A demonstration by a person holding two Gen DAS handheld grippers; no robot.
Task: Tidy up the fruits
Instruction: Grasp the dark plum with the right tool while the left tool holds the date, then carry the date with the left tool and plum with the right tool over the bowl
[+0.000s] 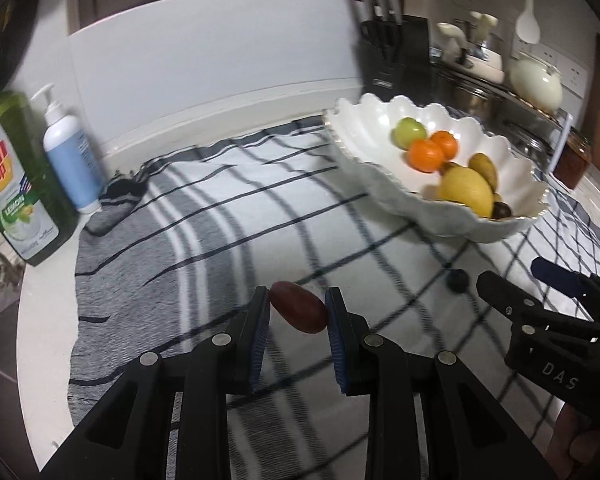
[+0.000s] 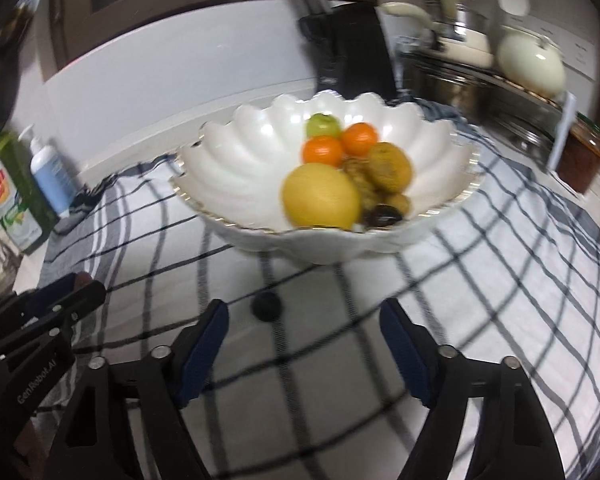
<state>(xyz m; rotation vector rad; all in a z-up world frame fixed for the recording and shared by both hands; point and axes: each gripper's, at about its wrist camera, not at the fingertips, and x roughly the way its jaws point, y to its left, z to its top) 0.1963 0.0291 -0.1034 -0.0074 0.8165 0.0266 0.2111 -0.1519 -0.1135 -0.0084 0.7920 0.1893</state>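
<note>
Clamped between the left gripper's (image 1: 298,312) blue pads, a dark red fruit (image 1: 298,313) hangs above the checked cloth (image 1: 220,216). Right gripper (image 2: 303,340) stands wide, nothing between its pads; a blurred dark berry (image 2: 266,306) lies just beyond. Behind, the scalloped bowl (image 2: 236,160) holds a lemon (image 2: 320,196), two oranges (image 2: 323,151) and half-hidden darker fruit.

Checked cloth (image 1: 228,216) spread across white counter (image 1: 44,320). At left edge of counter: green dish soap bottle (image 1: 18,184), white-and-blue pump bottle (image 1: 70,152) beside it. Along back edge: black knife block (image 1: 396,52). At right rear: cream teapot (image 1: 536,80) on metal rack (image 1: 500,112).
</note>
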